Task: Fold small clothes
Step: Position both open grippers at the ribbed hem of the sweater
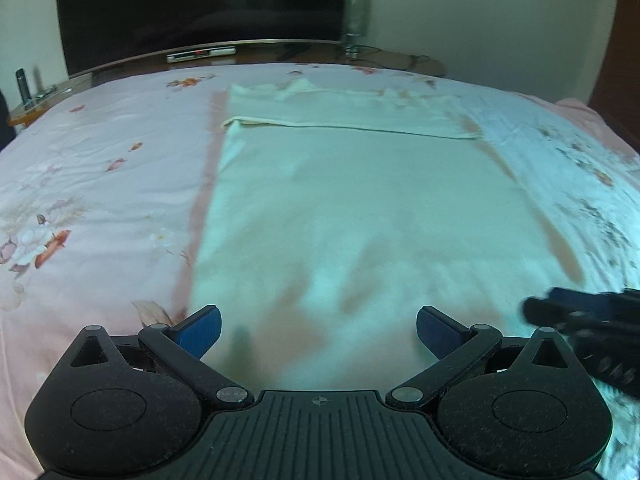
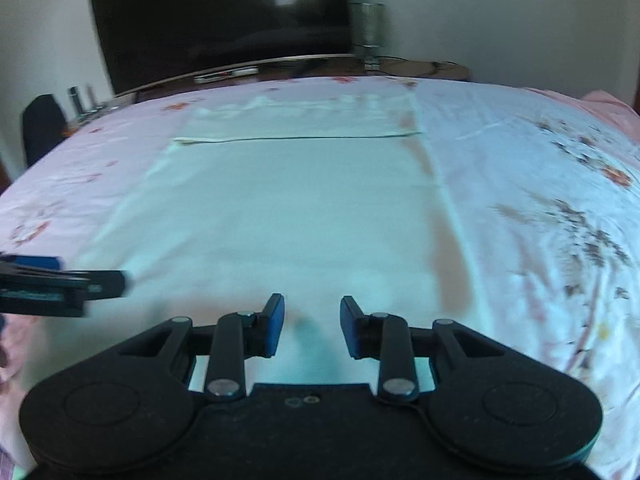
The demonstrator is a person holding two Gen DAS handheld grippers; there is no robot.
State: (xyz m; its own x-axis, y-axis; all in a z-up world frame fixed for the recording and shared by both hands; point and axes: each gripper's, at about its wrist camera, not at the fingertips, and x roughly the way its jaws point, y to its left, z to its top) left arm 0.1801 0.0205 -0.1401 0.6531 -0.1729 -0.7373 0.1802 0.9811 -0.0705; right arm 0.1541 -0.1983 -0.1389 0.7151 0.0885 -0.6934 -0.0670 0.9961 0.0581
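The left gripper (image 1: 319,326) holds its jaws spread wide and empty; the right gripper (image 2: 312,326) has its jaws partly apart, gripping nothing. Both tilt down over the near end of the pale garment (image 1: 352,208), which lies flat on the floral bed (image 1: 100,184), its far end folded over. No writing is legible.

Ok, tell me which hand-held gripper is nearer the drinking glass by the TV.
Right, though only slightly. The glass stands far off, past the bed; the right hand-held gripper sits on its side, the left hand-held gripper beside it.
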